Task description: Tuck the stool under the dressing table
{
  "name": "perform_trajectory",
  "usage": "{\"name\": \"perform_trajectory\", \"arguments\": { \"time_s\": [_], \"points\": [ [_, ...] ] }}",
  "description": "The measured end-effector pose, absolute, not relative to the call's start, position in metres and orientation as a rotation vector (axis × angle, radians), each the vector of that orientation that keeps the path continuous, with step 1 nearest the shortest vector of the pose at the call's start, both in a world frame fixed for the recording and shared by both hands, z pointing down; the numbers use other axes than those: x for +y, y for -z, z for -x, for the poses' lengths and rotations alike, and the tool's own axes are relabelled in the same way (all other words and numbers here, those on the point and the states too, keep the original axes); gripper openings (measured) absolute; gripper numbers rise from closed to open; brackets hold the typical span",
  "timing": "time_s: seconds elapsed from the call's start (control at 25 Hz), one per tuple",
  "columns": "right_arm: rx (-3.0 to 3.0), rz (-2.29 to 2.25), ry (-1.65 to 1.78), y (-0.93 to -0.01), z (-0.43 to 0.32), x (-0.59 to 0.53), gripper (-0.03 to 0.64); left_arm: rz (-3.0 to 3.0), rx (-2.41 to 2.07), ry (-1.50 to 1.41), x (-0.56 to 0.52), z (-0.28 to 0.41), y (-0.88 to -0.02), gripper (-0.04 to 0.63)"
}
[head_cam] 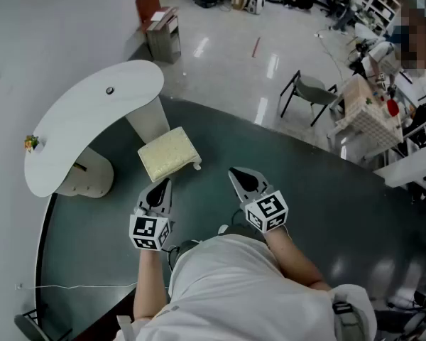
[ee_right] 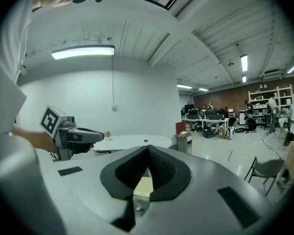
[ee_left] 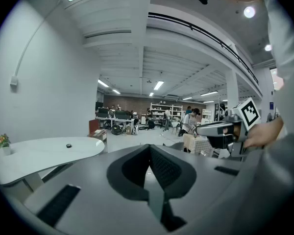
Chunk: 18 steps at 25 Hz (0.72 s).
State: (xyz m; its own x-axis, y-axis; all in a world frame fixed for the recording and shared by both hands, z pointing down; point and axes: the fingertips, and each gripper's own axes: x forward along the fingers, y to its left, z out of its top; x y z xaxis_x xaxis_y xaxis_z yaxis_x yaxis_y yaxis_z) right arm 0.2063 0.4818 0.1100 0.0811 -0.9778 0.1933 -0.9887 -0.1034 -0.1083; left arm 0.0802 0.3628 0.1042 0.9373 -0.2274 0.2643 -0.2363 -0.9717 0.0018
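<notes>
**Stool** (head_cam: 169,153): 1 unit, cream cushion, standing on the dark floor mat (head_cam: 305,204). It sits outside the table's outline, its far corner close to the nearer table leg (head_cam: 148,119). Its long axis runs lower left to upper right in the head view, roughly crosswise to the way both grippers point.

**Dressing table** (head_cam: 92,112): white, curved top on 2 legs, up and left of the stool. The gap between the legs lies to the stool's left.

**Left gripper** (head_cam: 161,189): jaws pressed together, nothing between them. Its tip is just short of the stool's near edge, not touching. It is the nearer of the 2.

**Right gripper** (head_cam: 238,176): jaws likewise together and empty. The stool lies ahead and to its left, near but apart, and the cushion shows just beyond the jaws in the right gripper view.

**Judgement**: the stool needs to travel leftward and away, so a push on its near right side would suit.
</notes>
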Motion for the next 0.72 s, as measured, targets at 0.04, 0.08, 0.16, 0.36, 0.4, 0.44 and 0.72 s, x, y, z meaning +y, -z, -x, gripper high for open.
{"name": "perform_trajectory", "arguments": {
  "time_s": [0.04,0.08,0.16,0.36,0.4,0.44,0.72],
  "points": [
    [-2.072,-2.272,-0.341,-0.11,-0.211,0.486,0.009,-3.056,-0.371,-0.421,0.366,-0.084,-0.106,0.002],
    [-2.076,-2.272,-0.348,-0.111,-0.216,0.49,0.009,-3.053,-0.375,-0.43,0.37,-0.089,-0.108,0.002],
    [-2.087,-2.27,-0.361,-0.112,-0.224,0.497,0.009,-3.049,-0.38,-0.449,0.375,-0.098,-0.112,0.002],
    [-2.112,-2.271,-0.396,-0.123,-0.25,0.508,0.009,-3.055,-0.383,-0.487,0.384,-0.129,-0.12,0.002],
    [-2.107,-2.278,-0.407,-0.128,-0.256,0.51,0.009,-3.054,-0.381,-0.5,0.385,-0.134,-0.123,0.002],
    [-2.098,-2.288,-0.423,-0.133,-0.262,0.512,0.009,-3.052,-0.379,-0.512,0.385,-0.139,-0.126,0.002],
    [-2.007,-2.349,-0.526,-0.158,-0.31,0.496,0.009,-3.032,-0.309,-0.545,0.364,-0.187,-0.144,0.002]
  ]
}}
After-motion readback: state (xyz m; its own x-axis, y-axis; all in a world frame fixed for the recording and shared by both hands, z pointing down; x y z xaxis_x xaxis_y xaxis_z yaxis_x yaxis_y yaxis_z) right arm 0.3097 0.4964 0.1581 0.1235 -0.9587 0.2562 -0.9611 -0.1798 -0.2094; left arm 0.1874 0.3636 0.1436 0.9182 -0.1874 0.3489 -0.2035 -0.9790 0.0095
